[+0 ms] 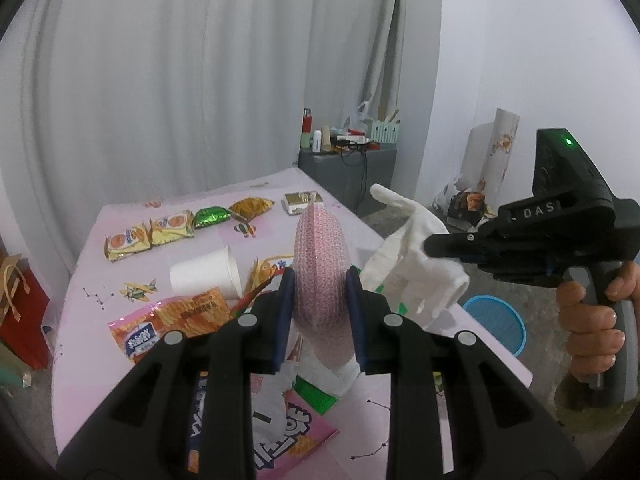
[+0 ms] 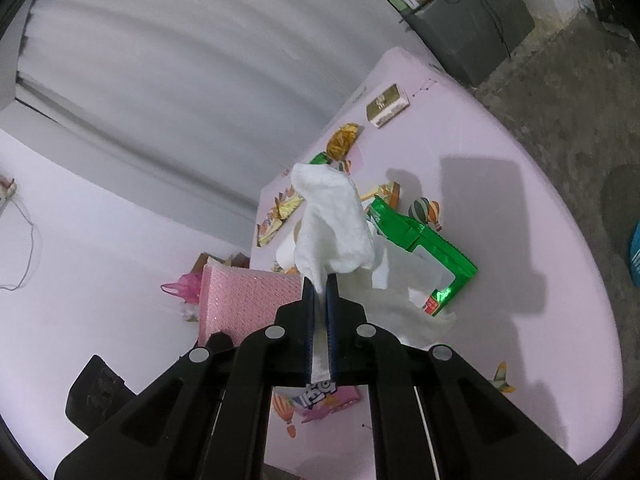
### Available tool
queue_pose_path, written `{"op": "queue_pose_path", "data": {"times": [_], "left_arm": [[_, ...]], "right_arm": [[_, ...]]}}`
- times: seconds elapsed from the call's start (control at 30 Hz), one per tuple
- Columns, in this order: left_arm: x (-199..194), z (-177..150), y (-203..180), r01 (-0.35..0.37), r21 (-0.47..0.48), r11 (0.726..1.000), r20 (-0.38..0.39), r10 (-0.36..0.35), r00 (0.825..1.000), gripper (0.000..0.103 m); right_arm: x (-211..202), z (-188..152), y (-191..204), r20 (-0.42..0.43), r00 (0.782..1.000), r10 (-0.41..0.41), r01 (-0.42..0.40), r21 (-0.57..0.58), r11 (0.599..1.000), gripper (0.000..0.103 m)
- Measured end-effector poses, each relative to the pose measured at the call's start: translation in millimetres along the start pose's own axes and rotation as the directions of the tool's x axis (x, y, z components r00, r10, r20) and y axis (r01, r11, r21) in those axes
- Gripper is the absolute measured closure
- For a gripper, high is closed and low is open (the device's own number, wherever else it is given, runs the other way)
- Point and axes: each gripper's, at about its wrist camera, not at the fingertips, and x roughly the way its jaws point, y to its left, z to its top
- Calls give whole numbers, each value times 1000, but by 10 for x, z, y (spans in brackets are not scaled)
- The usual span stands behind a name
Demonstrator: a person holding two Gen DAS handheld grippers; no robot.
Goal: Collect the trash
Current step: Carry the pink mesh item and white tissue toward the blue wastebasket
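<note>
1. Left claw (image 1: 320, 300) is clenched on a pink, glittery-textured sponge-like pad (image 1: 320, 272), which stands on edge between the blue pads, held above the desk (image 1: 100, 248); in the right wrist view the same pad (image 2: 248, 300) shows as a flat pink slab at the left.
2. Right claw (image 2: 319, 320) is clenched on a crumpled white tissue (image 2: 332, 224) that rises out of its nearly closed jaws; in the left wrist view that claw (image 1: 432, 246) reaches in from the right with the tissue (image 1: 412, 256) hanging from its tip, and the letters "DAS" can be read on its black body; a hand (image 1: 592, 320) grips the handle, and a green light glows on top.
3. Both pieces of trash are held in the air over the desk, close beside each other.
4. On the pink desk cover lie other wrappers: an orange snack bag (image 1: 172, 320) with Chinese characters too blurred to read; two yellow biscuit packs (image 1: 148, 236); a green foil wrapper (image 1: 212, 216); a gold one (image 1: 252, 208); a small gold-and-white box (image 1: 303, 202); a white paper cup (image 1: 208, 272) lying on its side.
5. A green packet (image 2: 424, 248) lies beyond the tissue; its label cannot be read.
6. A blue round bin (image 1: 496, 324) stands on the floor beside the desk.
</note>
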Motion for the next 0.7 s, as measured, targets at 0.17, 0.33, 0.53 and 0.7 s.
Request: {"op": "queue_pose_path", "data": {"times": [0.17, 0.33, 0.53, 0.7], "left_arm": [[-164, 63, -99, 2, 10, 1000, 31, -2, 1000, 80], [-283, 104, -233, 11, 28, 1000, 51, -13, 999, 79], [-368, 165, -424, 42, 40, 998, 60, -44, 997, 79], [-366, 219, -658, 73, 72, 995, 59, -77, 995, 79]], "right_arm": [[-224, -58, 62, 39, 999, 12, -11, -20, 1000, 97], [-503, -132, 69, 80, 996, 26, -24, -30, 999, 97], [-836, -224, -40, 135, 991, 25, -22, -20, 1000, 97], [-1175, -280, -223, 192, 981, 19, -20, 2, 1000, 97]]}}
